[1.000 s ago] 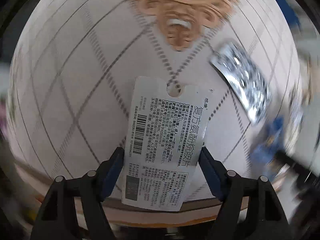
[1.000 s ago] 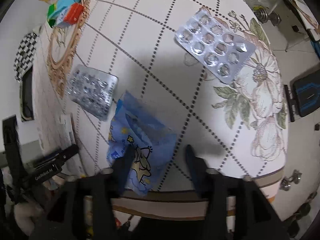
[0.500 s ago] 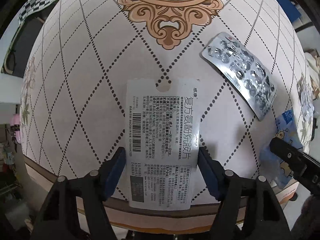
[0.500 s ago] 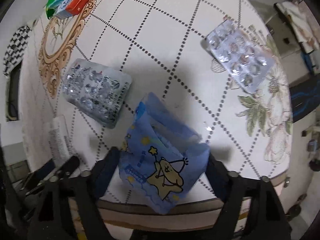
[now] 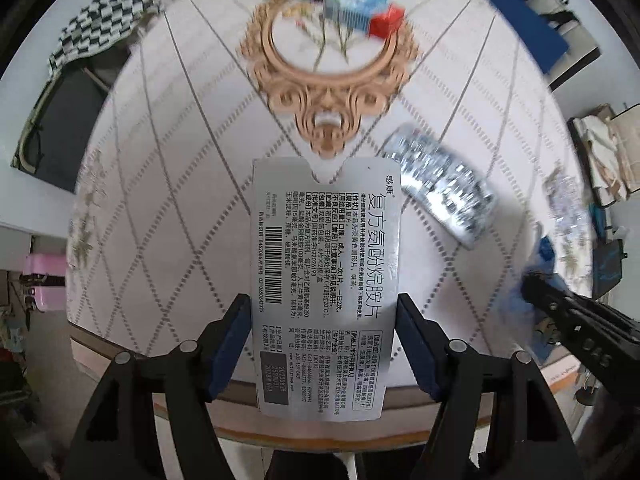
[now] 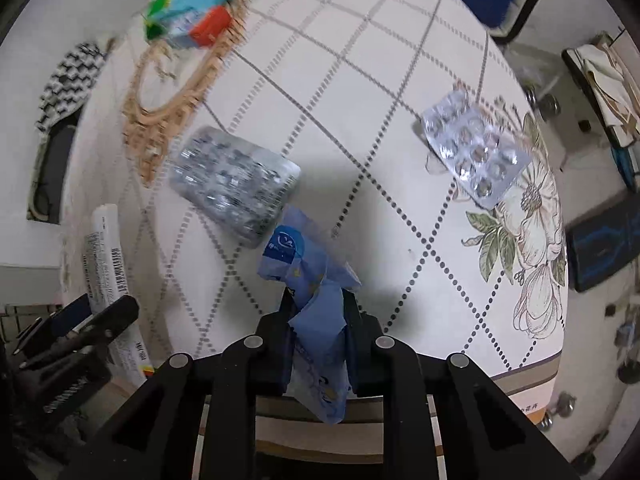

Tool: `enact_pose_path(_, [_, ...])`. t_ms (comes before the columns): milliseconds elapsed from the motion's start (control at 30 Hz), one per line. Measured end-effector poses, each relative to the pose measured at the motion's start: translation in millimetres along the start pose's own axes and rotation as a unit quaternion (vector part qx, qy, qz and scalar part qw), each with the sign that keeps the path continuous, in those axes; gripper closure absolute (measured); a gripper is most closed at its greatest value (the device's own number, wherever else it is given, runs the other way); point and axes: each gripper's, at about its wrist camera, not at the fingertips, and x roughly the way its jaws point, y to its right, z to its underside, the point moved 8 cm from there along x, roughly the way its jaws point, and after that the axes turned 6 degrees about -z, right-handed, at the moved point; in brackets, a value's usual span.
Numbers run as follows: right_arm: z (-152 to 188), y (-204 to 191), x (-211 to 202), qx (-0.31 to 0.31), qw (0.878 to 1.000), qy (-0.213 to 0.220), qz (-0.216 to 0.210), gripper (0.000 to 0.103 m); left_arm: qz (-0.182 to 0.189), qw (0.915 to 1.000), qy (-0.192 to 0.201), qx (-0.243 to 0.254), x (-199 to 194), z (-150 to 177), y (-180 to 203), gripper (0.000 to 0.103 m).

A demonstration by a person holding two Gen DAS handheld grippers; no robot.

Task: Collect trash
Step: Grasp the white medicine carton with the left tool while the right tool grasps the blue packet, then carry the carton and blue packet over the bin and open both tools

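My left gripper (image 5: 322, 304) points straight down above the round table (image 5: 180, 184), shut on a flat silver-white medicine card (image 5: 324, 264) with black print and a barcode. The card stands off the tablecloth. My right gripper (image 6: 319, 300) is closing its jaws on a crumpled blue wrapper (image 6: 296, 256) near the table's front edge, and the pads press into it. In the left wrist view the right gripper (image 5: 528, 284) shows at the right edge with the blue wrapper (image 5: 542, 252).
A silver blister pack (image 6: 236, 184) lies just beyond the wrapper, and a clear blister pack (image 6: 476, 152) lies further right on the flower print. A green, blue and red carton (image 6: 192, 20) lies at the far side. A checkered cloth (image 5: 96, 20) hangs on a chair past the table.
The right gripper's jaws went from wide around the blue wrapper to pinched on it, crumpling it. The left gripper rose with the card, so the table looks smaller.
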Motion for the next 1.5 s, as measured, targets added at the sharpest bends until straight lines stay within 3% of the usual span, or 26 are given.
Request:
enact_pose_path(200, [21.5,-14.8,-49.7,-0.016,0.998,0.05,-0.015,0.082,0.036,0.9972,0.065,0.001,-63.5,5.4,-23.2,0.034])
enact_pose_path(367, [49.6,-30.6,-94.1,-0.02,0.995,0.097,-0.027,0.082,0.073,0.9907,0.113,0.022,-107.2,30.5,-44.0,0.034])
enact_pose_path(533, [125.8,-52.6,-123.0,0.012,0.992,0.118,-0.044,0.082,0.118,0.9844,0.124,0.042,-122.8,81.5,-70.6,0.034])
enact_pose_path(667, [200.8,-61.1,-114.0,0.039,0.993,0.1,-0.05,0.082,0.139,0.9846,0.095,0.045,-110.2,131.1,-92.7,0.034])
enact_pose_path(833, [285.1,-48.9,-49.1,0.084,0.995,0.02,-0.053,0.082,0.159,0.9868,0.004,0.032,-48.9,203.2,-105.6,0.034])
enact_pose_path(933, [324.9,-33.1,4.8,0.11,0.992,-0.025,-0.052,0.082,0.171,0.9841,-0.049,0.002,8.9,234.9,-110.6,0.034])
enact_pose_path(1067, [354.0,-7.5,89.5,0.143,0.986,-0.07,-0.058,0.082,0.181,0.9762,-0.11,-0.046,107.4,260.6,-114.1,0.034])
enact_pose_path(1300, [353.3,31.4,233.5,0.164,0.979,-0.089,-0.087,0.082,0.2,0.9614,-0.165,-0.092,289.9,272.0,-105.6,0.034])
enact_pose_path(1400, [346.2,46.4,294.1,0.165,0.976,-0.098,-0.102,0.081,0.211,0.9562,-0.179,-0.094,344.0,271.5,-99.5,0.033])
enact_pose_path(1500, [344.8,56.2,348.4,0.171,0.972,-0.113,-0.114,0.081,0.2,0.9591,-0.181,-0.086,378.7,271.1,-98.1,0.033])
